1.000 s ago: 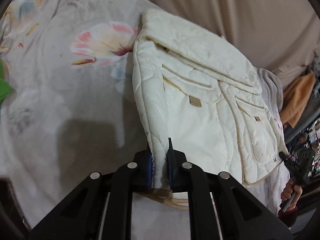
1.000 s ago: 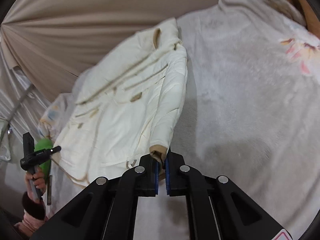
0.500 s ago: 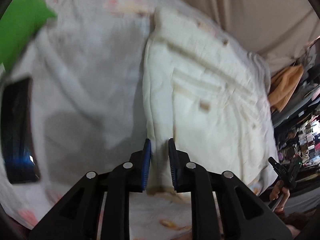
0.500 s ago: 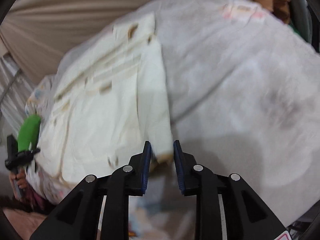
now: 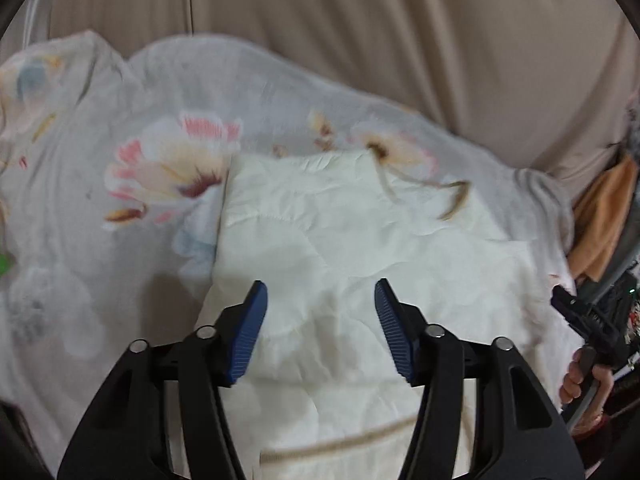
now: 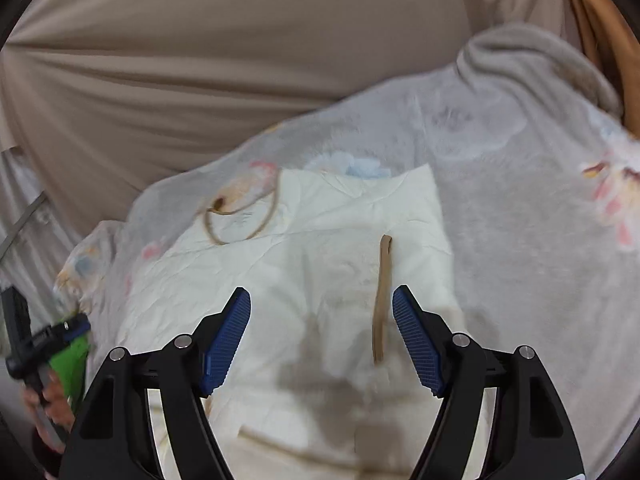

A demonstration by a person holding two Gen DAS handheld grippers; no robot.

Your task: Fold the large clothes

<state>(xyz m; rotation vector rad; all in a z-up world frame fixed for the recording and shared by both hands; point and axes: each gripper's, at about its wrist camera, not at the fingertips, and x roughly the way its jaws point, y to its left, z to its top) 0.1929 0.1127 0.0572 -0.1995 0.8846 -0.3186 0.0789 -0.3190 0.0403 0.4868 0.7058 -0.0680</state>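
Observation:
A cream quilted jacket (image 5: pixel 344 248) lies folded on a floral blanket (image 5: pixel 120 184), with tan trim along its edges. My left gripper (image 5: pixel 320 300) is open and empty just above the jacket's near part. In the right wrist view the same jacket (image 6: pixel 320 264) lies below my right gripper (image 6: pixel 322 308), which is open and empty. A tan strap (image 6: pixel 382 300) lies on the jacket between the right gripper's fingers. A tan collar loop (image 6: pixel 240 216) shows at the jacket's far left.
The pale floral blanket (image 6: pixel 520 200) covers the surface. Beige curtain (image 5: pixel 360 40) hangs behind. An orange cloth (image 5: pixel 604 216) lies at the far right. A green object (image 6: pixel 70 360) sits at the left edge beside the other gripper's handle.
Both grippers have let go of the jacket and opened wide. The jacket, held up by its edges before, now lies folded flat on the blanket.

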